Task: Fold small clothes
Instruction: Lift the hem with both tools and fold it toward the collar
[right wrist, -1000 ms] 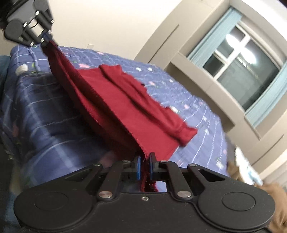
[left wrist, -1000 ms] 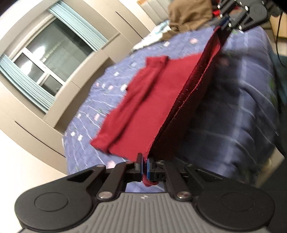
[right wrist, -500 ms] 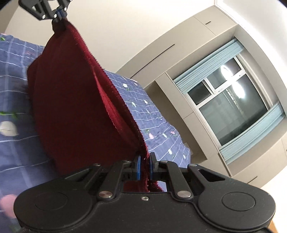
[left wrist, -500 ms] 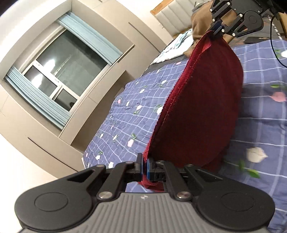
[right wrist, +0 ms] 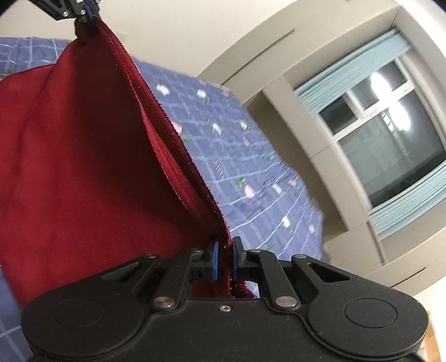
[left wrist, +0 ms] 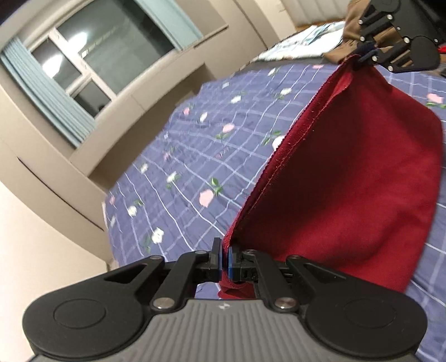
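A dark red garment point(left wrist: 348, 178) hangs doubled over between my two grippers, above a blue checked bedspread point(left wrist: 195, 156) with small flowers. My left gripper point(left wrist: 225, 260) is shut on one end of its hemmed edge. At the top right of the left wrist view, my right gripper point(left wrist: 368, 54) pinches the other end. In the right wrist view the red garment point(right wrist: 83, 167) fills the left side, my right gripper point(right wrist: 224, 257) is shut on its hem, and my left gripper point(right wrist: 87, 12) grips the far corner at the top. The garment's lower fold sags toward the bed.
A window point(left wrist: 92, 55) with pale blue blinds sits in a beige built-in wall unit point(left wrist: 55, 178) beyond the bed. A brown cloth point(left wrist: 348, 30) and light fabrics lie at the far end of the bed. The same window point(right wrist: 390, 133) shows in the right wrist view.
The garment lay partly spread on the bed with sleeves showing; both grippers have since lifted it and carried it across the bed, so it now hangs folded between them.
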`<action>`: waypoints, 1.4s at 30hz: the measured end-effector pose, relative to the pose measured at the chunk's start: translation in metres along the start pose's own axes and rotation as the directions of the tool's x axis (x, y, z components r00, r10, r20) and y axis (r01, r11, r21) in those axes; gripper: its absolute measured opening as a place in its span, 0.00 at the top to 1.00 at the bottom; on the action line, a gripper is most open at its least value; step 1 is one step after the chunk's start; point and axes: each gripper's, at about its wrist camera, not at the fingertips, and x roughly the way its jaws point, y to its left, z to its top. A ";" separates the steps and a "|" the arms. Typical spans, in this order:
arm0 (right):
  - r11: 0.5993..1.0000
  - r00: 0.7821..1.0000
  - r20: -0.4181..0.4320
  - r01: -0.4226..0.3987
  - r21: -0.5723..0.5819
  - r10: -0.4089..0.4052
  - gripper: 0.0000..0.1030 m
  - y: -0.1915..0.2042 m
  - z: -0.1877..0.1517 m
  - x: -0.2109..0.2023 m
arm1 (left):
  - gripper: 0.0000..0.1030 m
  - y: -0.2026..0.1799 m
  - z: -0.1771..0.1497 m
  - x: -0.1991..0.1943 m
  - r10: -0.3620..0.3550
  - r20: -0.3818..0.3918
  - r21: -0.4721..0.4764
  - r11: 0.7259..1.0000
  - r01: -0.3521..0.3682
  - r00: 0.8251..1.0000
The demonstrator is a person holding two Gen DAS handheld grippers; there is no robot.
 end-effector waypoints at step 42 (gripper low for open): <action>0.976 0.979 -0.146 -0.111 0.189 0.140 0.87 0.027 -0.009 0.159 | 0.93 0.039 -0.040 0.156 -0.211 -0.233 -0.509 0.858 0.065 0.949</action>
